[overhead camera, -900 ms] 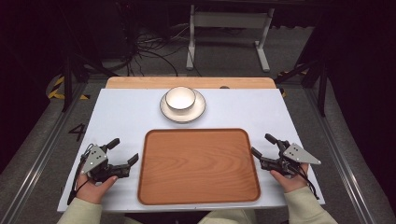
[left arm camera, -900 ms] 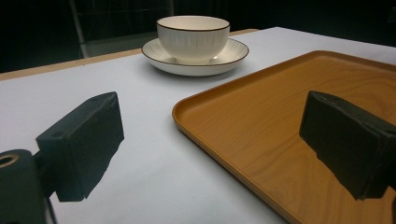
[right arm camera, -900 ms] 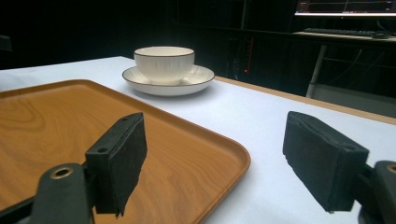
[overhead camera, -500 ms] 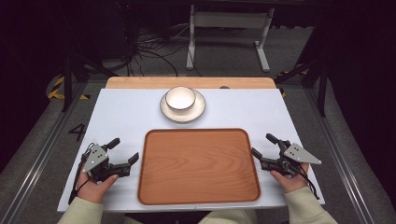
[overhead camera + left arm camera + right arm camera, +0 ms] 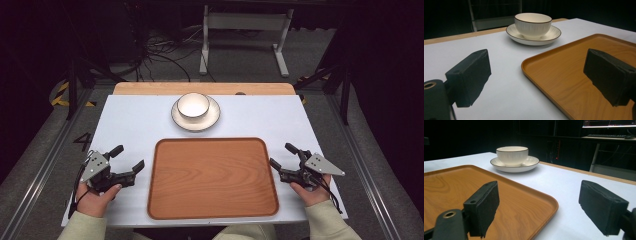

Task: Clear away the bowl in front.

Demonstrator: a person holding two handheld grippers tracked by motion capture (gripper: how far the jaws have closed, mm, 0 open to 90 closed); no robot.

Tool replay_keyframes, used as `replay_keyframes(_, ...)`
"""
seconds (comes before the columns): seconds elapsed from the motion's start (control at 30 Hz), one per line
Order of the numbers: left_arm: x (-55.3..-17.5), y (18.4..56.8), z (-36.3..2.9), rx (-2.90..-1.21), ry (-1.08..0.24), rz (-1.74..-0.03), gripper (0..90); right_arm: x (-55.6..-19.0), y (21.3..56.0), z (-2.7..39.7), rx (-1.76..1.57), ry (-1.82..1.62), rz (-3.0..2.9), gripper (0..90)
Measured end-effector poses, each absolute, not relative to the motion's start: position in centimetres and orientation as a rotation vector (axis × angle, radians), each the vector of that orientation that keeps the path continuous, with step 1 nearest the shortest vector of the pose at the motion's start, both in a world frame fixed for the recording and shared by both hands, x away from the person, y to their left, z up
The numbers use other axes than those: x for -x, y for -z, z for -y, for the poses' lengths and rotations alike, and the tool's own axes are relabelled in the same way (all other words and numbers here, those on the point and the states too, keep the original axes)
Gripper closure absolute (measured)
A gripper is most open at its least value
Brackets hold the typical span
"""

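Observation:
A white bowl (image 5: pixel 193 105) with a dark rim sits on a white saucer (image 5: pixel 212 120) at the far middle of the table. Nearer lies a bare wooden tray (image 5: pixel 212 177). My left gripper (image 5: pixel 129 157) rests open on the table just left of the tray, nothing between its jaws. My right gripper (image 5: pixel 281 155) rests open just right of the tray, also holding nothing. In the left gripper view the gripper (image 5: pixel 539 75) straddles the tray's (image 5: pixel 579 65) corner, with the bowl (image 5: pixel 533 25) beyond. In the right gripper view the gripper (image 5: pixel 541 205) faces the tray (image 5: pixel 461 185) and bowl (image 5: pixel 512 155).
The white tabletop (image 5: pixel 125 120) has a wooden strip (image 5: pixel 150 88) along its far edge. Beyond it stand a metal frame (image 5: pixel 245 30) and cables on a dark floor. A person's hands hold both grippers at the near edge.

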State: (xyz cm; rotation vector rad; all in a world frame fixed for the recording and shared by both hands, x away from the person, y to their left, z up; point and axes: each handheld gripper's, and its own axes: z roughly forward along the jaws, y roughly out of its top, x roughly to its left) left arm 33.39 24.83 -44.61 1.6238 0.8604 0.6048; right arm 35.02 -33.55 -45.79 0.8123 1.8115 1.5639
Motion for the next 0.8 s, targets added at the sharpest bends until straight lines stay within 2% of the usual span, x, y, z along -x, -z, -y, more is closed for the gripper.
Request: replay_keyframes(0.8,-32.7,41.6,-23.8,-1.632,-0.606,-0.863,10.4,-35.1,45.9,33.8,-0.817,-1.596,-1.817,16.7)
